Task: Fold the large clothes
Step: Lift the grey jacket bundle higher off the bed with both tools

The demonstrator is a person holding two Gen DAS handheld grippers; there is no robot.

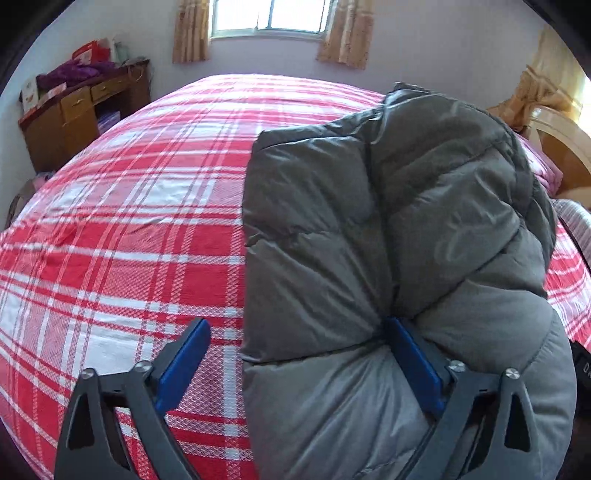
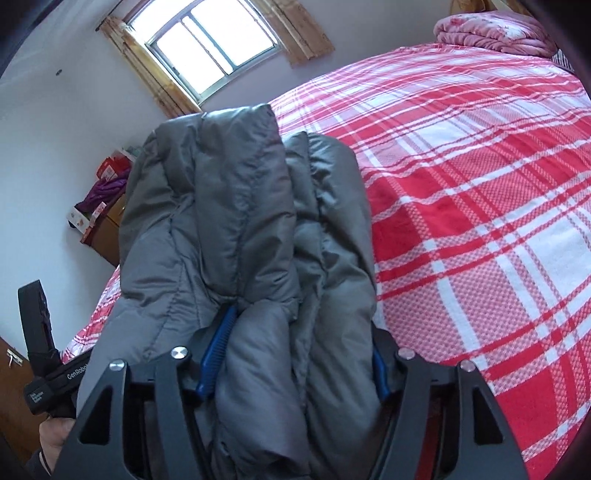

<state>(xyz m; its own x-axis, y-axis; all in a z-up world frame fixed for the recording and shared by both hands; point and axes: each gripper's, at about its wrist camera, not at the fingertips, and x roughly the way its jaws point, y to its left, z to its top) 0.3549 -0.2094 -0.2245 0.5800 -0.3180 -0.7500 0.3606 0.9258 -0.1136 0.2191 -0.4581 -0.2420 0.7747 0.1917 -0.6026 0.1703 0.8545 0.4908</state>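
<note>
Left wrist view: grey padded jacket [image 1: 388, 240], bundled lengthwise, lies on the red-and-white plaid bed cover [image 1: 129, 221] toward the right side of the bed. Left gripper [image 1: 299, 365] is spread wide; its right blue pad [image 1: 413, 365] is tucked into a crease of the jacket, the other pad hangs over bare cover beside the jacket's edge, so nothing is clamped, likely positioned to take the near end. Wooden desk [image 1: 74, 122] and window [image 1: 269, 14] behind. Right wrist view: same jacket [image 2: 240, 240] fills the middle, stacked in thick folds. Right gripper [image 2: 291, 365] straddles the near end with a fat roll of fabric between both blue pads [image 2: 218, 354], which press on it, a grasp, probably to keep layers together for the next fold. Left gripper's body [image 2: 48, 376] shows at lower left. Pink quilt [image 2: 495, 29] at the bed's far corner.
</note>
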